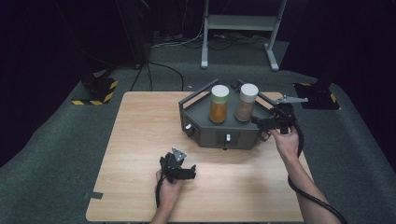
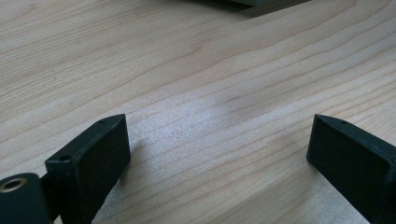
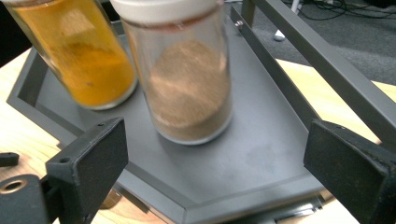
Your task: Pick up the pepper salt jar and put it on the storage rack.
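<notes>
You're holding your right claw (image 3: 215, 163) wide open, its matte black blocky jaws framing the brown-spice jar (image 3: 187, 79), a smooth clear glass cylinder with a white cap, standing just ahead of the claw and untouched. Beside it, to the claw's left, the orange-spice jar (image 3: 79, 56) is standing on the same dark grey metal tray (image 3: 261, 154), angular with raised rails. Your left claw (image 2: 217, 149) is hovering open over bare pale wood-grain table (image 2: 196, 70), nothing between its squared jaws, the tray well ahead of it.
</notes>
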Tool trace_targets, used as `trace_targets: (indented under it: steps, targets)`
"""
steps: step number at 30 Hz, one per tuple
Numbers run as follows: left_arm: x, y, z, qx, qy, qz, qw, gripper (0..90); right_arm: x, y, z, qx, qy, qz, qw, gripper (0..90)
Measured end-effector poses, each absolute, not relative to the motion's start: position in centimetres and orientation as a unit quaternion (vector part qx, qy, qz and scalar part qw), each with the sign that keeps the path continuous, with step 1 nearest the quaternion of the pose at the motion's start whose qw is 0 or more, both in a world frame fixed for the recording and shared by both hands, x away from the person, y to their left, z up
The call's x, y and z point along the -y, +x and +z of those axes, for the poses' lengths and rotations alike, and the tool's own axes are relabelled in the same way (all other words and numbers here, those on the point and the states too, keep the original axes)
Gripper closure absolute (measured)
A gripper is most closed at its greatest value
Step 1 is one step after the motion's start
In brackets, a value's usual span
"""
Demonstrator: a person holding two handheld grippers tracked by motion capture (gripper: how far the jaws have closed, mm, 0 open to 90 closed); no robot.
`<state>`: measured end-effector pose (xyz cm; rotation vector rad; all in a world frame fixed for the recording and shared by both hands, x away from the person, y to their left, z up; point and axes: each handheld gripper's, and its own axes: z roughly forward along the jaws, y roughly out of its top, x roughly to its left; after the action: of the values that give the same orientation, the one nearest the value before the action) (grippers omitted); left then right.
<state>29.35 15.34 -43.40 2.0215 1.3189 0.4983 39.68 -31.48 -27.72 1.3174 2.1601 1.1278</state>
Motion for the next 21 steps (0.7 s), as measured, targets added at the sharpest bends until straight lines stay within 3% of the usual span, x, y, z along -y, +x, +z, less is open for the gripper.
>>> trace_targets:
  steps: [21]
  targets:
    - [-15.3,29.3,-43.4,-0.505,0.774,0.191,0.332,5.8,34.7,36.5,-29.9,-0.755,0.479,0.405,0.190,6.8]
